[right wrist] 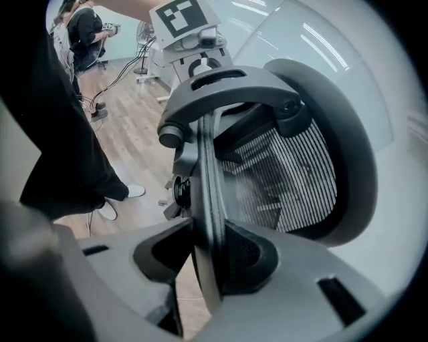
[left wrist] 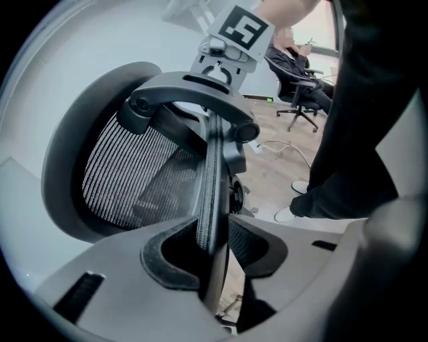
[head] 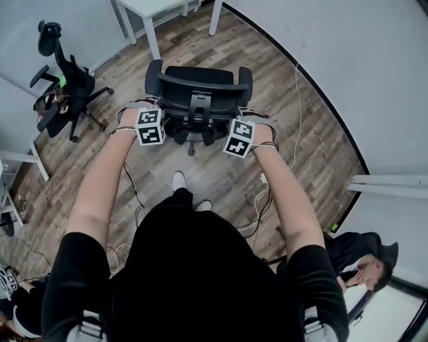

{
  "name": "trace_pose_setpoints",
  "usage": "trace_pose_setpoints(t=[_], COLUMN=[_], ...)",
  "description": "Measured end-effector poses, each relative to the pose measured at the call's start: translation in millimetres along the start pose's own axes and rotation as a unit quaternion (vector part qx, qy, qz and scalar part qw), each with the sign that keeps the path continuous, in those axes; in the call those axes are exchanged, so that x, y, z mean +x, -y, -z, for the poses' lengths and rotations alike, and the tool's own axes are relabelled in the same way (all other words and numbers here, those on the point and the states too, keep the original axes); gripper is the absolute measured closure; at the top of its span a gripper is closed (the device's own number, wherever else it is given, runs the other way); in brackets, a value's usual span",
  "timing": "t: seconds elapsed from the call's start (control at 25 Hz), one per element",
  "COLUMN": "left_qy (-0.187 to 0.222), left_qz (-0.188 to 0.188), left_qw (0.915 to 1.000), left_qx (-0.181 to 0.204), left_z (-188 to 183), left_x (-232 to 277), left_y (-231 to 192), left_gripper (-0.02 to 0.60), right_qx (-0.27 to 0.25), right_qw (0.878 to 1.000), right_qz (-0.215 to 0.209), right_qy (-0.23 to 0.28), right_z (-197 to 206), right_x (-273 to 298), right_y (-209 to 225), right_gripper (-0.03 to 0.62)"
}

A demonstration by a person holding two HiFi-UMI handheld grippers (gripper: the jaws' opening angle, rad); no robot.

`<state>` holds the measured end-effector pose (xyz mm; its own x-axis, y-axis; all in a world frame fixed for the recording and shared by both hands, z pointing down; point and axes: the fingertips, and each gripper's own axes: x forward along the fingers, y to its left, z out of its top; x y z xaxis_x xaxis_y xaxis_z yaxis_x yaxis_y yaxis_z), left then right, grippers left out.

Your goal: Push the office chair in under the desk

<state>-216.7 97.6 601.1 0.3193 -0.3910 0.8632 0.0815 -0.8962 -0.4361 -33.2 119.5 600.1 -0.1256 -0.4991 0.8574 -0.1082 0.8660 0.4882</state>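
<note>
- Grey fingers (left wrist: 157, 264) of the left gripper (left wrist: 214, 244) are closed on the left edge of the office chair (left wrist: 127, 174) backrest. The thin mesh-lined rim is pinched between them.
- On the other side, the right gripper (right wrist: 208, 250) does the same, its fingers (right wrist: 267, 257) clamped on the backrest's right edge.
- Seen from the head view, the office chair stands upright on the wood floor (head: 314, 160) with its backrest toward the person. It is just short of the white tabletop (head: 157, 7), whose legs rise beyond the armrests.
- Bare forearms (head: 100, 180) reach down to both grippers, and white shoes (head: 178, 180) stand just behind the chair's base.
- To the right of the chair, a pale cable (head: 297, 113) trails over the floor near the curved wall (head: 348, 60).
- Well apart at the left stands a second black chair (head: 70, 87).
- At the lower right sits a seated person (head: 354, 257) in black.
</note>
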Motion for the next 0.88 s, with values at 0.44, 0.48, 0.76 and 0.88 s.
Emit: trace_pose_setpoints(t=[0.44, 0.48, 0.76, 0.88], left_qy=[0.005, 0.007, 0.018, 0.017], left_qz=[0.009, 0.008, -0.001, -0.002], left_qw=[0.9999, 0.9999, 0.9995, 0.9995], left_qx=[0.012, 0.014, 0.024, 0.025], left_z=[2, 1, -4, -7], left_x=[31, 33, 50, 58], left_y=[-65, -70, -103, -120], left_gripper=[0.463, 0.463, 0.465, 0.465], right_qx=[0.016, 0.016, 0.025, 0.030], right_qw=[1.000, 1.000, 0.999, 0.999], right_qz=[0.002, 0.004, 0.015, 0.019], right_qy=[-0.012, -0.012, -0.016, -0.016], right_z=[12, 13, 24, 31], right_x=[31, 32, 49, 56], right_y=[59, 64, 98, 115], right_gripper=[0.467, 0.467, 0.467, 0.465])
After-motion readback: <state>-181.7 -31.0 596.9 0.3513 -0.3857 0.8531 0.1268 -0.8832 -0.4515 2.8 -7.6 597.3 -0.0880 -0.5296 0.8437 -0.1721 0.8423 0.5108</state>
